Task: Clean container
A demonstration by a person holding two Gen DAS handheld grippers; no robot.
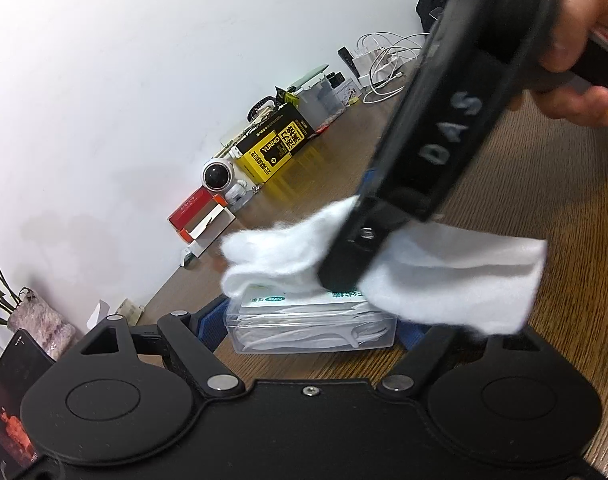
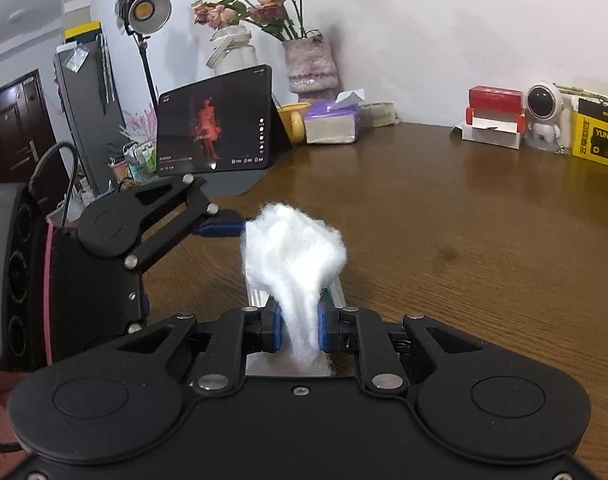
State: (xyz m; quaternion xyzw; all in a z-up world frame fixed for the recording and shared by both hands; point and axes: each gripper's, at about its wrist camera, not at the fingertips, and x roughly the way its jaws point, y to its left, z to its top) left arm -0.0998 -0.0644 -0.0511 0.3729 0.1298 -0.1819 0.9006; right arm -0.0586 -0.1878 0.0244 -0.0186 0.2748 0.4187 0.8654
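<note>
Right gripper (image 2: 298,328) nearly closed, blue pads pinching one white cloth (image 2: 294,256), pressed onto the lid of one clear plastic box (image 1: 311,326) on the wooden table (image 2: 483,240). Left gripper (image 1: 311,320) spread wide, fingers either side of the box; contact unclear. "DAS" readable on the right gripper's body; "YUNMO" on one yellow carton (image 1: 272,148).
</note>
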